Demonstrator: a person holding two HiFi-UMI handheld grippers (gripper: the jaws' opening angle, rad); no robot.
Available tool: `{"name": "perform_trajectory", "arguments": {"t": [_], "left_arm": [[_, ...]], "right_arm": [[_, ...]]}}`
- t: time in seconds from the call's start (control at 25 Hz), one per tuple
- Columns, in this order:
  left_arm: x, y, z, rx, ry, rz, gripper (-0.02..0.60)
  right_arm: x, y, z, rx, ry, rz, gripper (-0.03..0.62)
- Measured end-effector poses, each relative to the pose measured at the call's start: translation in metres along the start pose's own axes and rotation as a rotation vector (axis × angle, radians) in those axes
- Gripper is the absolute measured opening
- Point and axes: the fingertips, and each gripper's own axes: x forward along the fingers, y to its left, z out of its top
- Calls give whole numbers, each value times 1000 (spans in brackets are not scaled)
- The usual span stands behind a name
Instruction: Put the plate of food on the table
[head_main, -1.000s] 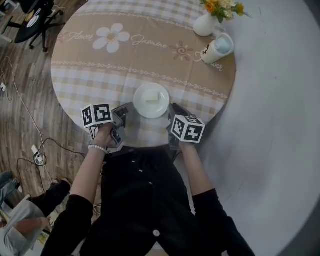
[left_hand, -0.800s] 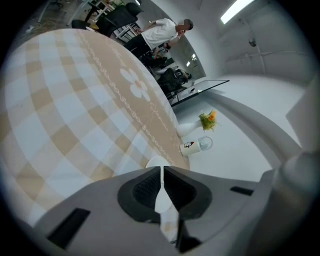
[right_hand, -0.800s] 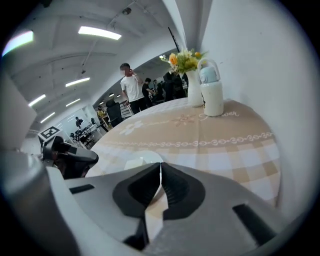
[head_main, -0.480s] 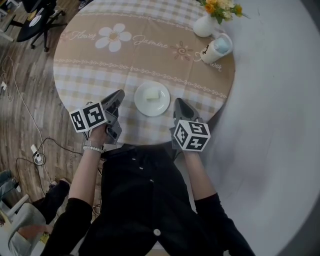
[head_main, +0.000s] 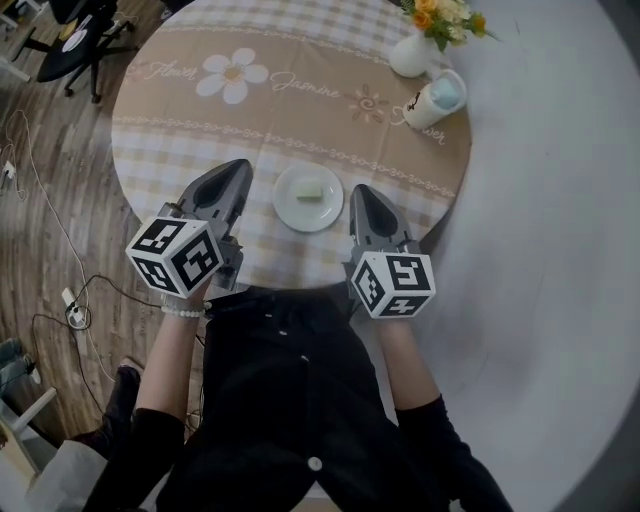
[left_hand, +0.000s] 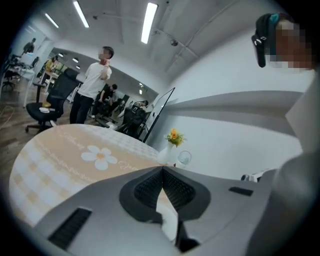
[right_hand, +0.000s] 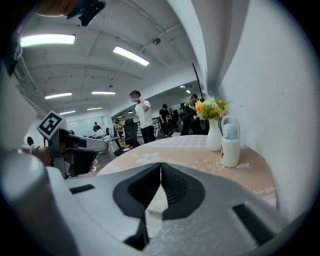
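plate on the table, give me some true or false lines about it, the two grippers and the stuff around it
1. The plate rests on the table. True.
2. The right gripper grips the plate's rim. False: its jaws are together on nothing, clear of the plate.
3. The left gripper has its jaws together. True.
4. The vase stands right beside the plate. False: it stands at the table's far side, next to a white bottle.
5. The plate is bare. False: a pale piece of food lies on it.
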Motion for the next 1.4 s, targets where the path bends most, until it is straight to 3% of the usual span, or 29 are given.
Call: {"name": "perform_trajectory", "arguments": {"t": [0.24,0.52,0.84,1.4], "left_arm": [[-16,-33,41,101,-111,-26,2],[-38,-60,71,174,-147,-35,2],[-64,-79,101,198,-238,-55,2],[-79,-92,109,269,-259,-62,2]], "right_arm": [[-16,15,43,-38,-99,18,2],[-38,33,90,-97,-192,37,2],[-60,45,123,-137,-258,41,2],[-74,63,142,-176,-295,57,2]]}}
